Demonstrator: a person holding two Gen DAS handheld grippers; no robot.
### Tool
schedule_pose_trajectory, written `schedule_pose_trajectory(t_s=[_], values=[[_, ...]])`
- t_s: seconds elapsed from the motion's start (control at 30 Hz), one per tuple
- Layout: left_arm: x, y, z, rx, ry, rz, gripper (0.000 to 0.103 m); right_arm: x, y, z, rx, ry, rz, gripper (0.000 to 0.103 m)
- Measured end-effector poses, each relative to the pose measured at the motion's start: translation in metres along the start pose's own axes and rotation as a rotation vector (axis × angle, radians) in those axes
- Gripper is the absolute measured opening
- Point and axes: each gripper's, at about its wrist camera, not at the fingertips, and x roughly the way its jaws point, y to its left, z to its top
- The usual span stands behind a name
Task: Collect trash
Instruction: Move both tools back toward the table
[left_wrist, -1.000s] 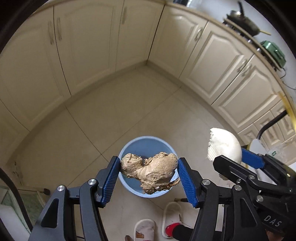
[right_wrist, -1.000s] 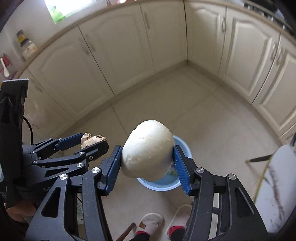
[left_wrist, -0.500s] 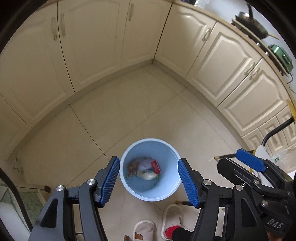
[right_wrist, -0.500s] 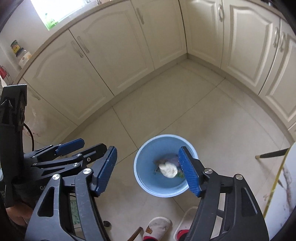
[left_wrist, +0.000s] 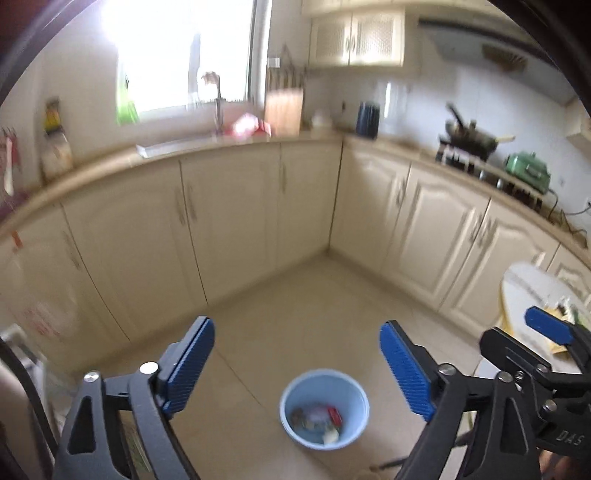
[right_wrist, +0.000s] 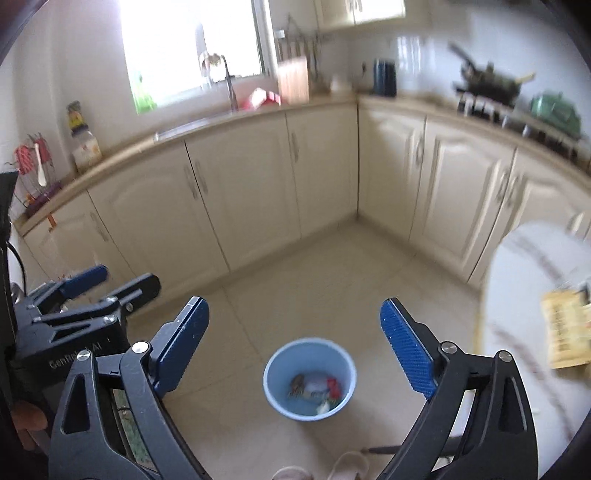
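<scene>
Blue bin (left_wrist: 324, 410): sitting on the tile floor at 6 o'clock in both wrist views, holding mixed trash (right_wrist: 314, 391).
Left gripper (left_wrist: 297, 365): its jaws have just been opening and are gaping wide, nothing between them.
Right gripper (right_wrist: 294, 343): its jaws have just been opening and are standing wide, gripping nothing.
White table (right_wrist: 524, 280): showing at 3 o'clock, bearing a yellow packet (right_wrist: 567, 334).

Below and ahead of my claws the bin (left_wrist: 324, 410) sits on the floor (left_wrist: 295, 295); trash (right_wrist: 314, 389) lies in it, table (right_wrist: 524, 295) to the right.
</scene>
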Motion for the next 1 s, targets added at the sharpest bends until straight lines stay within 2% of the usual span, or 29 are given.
schedule_pose_trajectory(t_s=[0.07, 0.1, 0.23, 0.4, 0.47, 0.6, 0.77, 0.9, 1.0], values=[[-0.028, -0.009, 0.004, 0.009, -0.075, -0.008, 0.098, -0.034, 0.007, 0.004, -0.013, -0.057, -0.015, 0.097], [-0.041, -0.013, 0.004, 0.014, -0.112, -0.009, 0.098, -0.047, 0.011, 0.005, -0.017, -0.076, -0.024, 0.103], [-0.083, -0.047, -0.010, 0.054, -0.200, -0.016, 0.099, -0.118, 0.016, 0.009, -0.039, -0.187, -0.081, 0.103], [-0.115, -0.061, -0.035, 0.074, -0.288, -0.049, 0.102, -0.181, 0.022, 0.006, -0.048, -0.273, -0.138, 0.103], [-0.159, -0.058, -0.077, 0.083, -0.323, -0.059, 0.102, -0.206, 0.022, 0.001, -0.039, -0.304, -0.155, 0.103], [-0.235, -0.090, -0.166, 0.108, -0.386, -0.074, 0.102, -0.248, 0.017, -0.010, -0.037, -0.357, -0.189, 0.103], [-0.293, -0.117, -0.230, 0.143, -0.472, -0.075, 0.102, -0.291, 0.011, -0.025, -0.021, -0.414, -0.236, 0.103], [-0.321, -0.132, -0.274, 0.168, -0.503, -0.122, 0.102, -0.319, 0.001, -0.036, 0.010, -0.456, -0.282, 0.103], [-0.329, -0.137, -0.289, 0.182, -0.519, -0.151, 0.102, -0.337, -0.010, -0.044, 0.034, -0.477, -0.323, 0.103]])
